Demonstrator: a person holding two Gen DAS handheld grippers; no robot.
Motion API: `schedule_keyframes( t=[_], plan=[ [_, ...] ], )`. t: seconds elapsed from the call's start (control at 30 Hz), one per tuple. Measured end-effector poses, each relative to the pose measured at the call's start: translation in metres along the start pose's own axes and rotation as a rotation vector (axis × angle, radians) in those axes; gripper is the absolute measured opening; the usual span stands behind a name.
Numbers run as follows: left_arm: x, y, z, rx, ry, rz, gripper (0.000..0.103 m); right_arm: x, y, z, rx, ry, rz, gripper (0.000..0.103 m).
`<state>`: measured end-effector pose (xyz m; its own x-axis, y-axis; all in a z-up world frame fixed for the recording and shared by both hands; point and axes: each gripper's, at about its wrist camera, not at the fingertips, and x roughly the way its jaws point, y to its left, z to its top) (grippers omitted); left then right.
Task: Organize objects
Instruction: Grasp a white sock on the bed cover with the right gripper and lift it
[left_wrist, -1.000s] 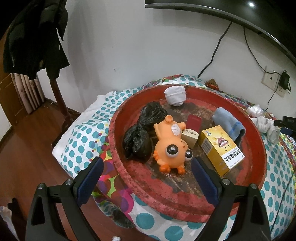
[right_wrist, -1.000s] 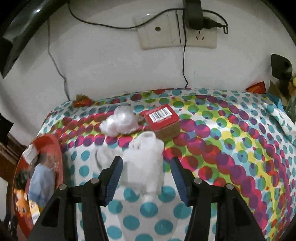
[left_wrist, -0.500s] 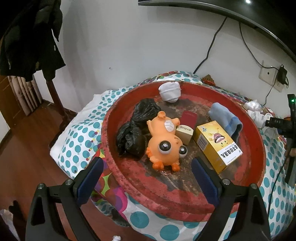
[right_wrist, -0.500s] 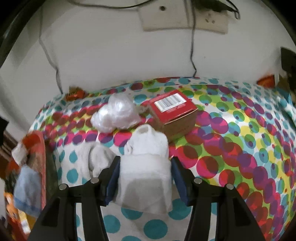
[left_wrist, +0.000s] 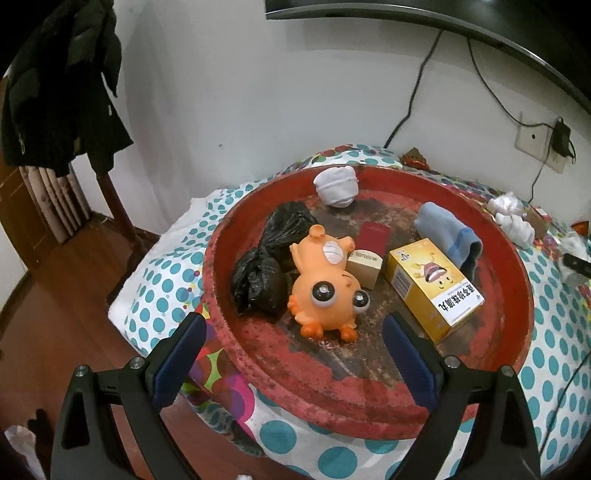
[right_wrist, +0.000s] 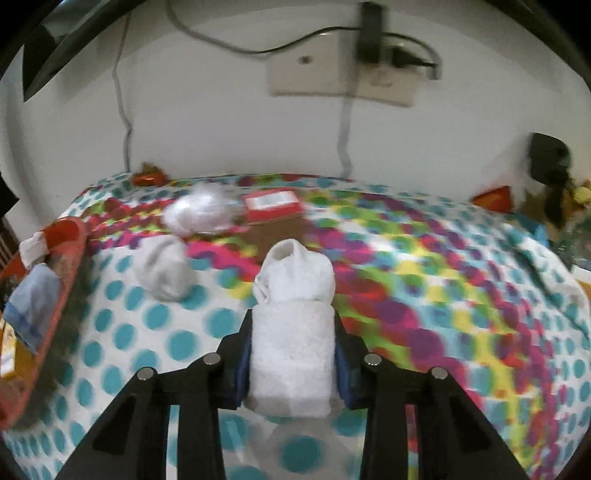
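Folded white sock (right_wrist: 293, 332) between blue fingers (right_wrist: 242, 363)

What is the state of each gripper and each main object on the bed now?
Right gripper: jaws closing, pads on the white rolled sock.
Left gripper: open, empty, above the red tray.
Orange toy: in the tray, lying tipped over.
Yellow box: lying flat in the tray.
Grey sock ball: loose on the dotted cover.

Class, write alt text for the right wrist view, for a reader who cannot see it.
The right claw is closing on a rolled white sock above a polka-dot tablecloth. Behind lie a grey sock ball, a crumpled clear bag and a red-topped box; a red tray shows at the left edge.
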<state>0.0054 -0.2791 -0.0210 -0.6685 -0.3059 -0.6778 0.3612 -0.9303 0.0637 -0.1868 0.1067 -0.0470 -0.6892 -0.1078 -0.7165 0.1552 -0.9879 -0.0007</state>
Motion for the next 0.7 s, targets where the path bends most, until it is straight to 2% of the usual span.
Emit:
schedule_keyframes(
  t=[0.27, 0.4, 0.57, 0.7],
  plan=[
    [-0.009, -0.017, -0.003, 0.077, -0.035, 0.014, 0.097, -0.023, -0.080, -0.018, 0.028, -0.010, -0.133, 0.036],
    [-0.013, -0.028, -0.003, 0.124, -0.043, -0.013, 0.099, -0.028, -0.109, -0.025, 0.059, -0.002, -0.143, 0.036],
    [-0.019, -0.040, -0.001, 0.101, -0.033, -0.047, 0.101, -0.028, -0.114, -0.025, 0.074, -0.001, -0.134, 0.036],
    [-0.026, -0.072, 0.008, 0.150, -0.025, -0.068, 0.101, -0.028, -0.102, -0.024, 0.020, -0.009, -0.154, 0.036]
  ],
)
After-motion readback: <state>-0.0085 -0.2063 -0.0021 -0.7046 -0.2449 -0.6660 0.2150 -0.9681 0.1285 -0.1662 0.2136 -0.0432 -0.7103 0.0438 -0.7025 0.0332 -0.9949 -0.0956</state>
